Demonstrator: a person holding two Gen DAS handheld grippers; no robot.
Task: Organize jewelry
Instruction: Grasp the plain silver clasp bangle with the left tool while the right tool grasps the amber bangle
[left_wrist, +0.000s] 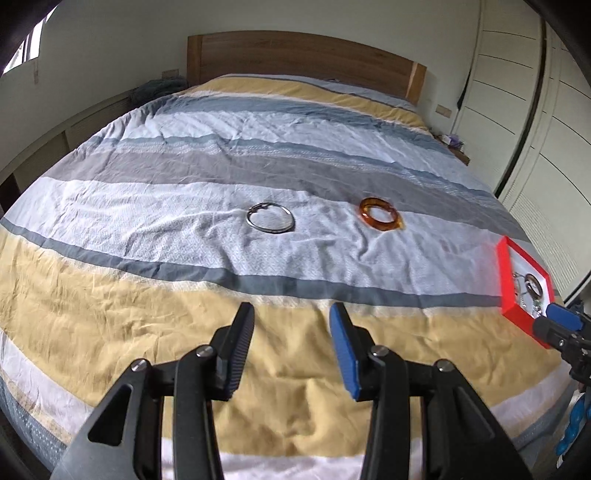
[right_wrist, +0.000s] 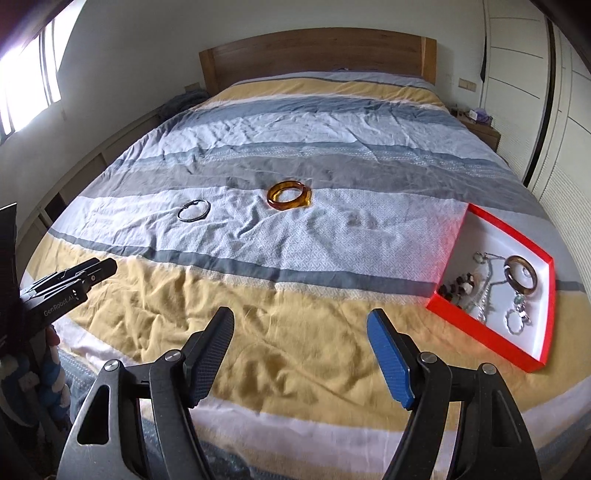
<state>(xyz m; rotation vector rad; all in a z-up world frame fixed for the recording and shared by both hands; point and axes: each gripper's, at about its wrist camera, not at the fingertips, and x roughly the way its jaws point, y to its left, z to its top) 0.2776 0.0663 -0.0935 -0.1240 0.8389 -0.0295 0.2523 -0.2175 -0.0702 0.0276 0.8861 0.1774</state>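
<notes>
Left gripper (left_wrist: 291, 314) spread wide, grasping nothing, above the yellow stripe of the duvet (left_wrist: 147, 321). Further back on the white band, from left: thin silver bangle (left_wrist: 270, 218), then amber bangle (left_wrist: 381, 214), well apart. Right gripper (right_wrist: 301, 319) likewise parted and empty. Far right, red box (right_wrist: 443, 301) on the bed edge, holding a brown bangle (right_wrist: 521, 276), chains and beads.

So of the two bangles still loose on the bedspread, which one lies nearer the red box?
The amber bangle. It lies on the white stripe to the right of the thin silver bangle, which sits farther from the red box.
</notes>
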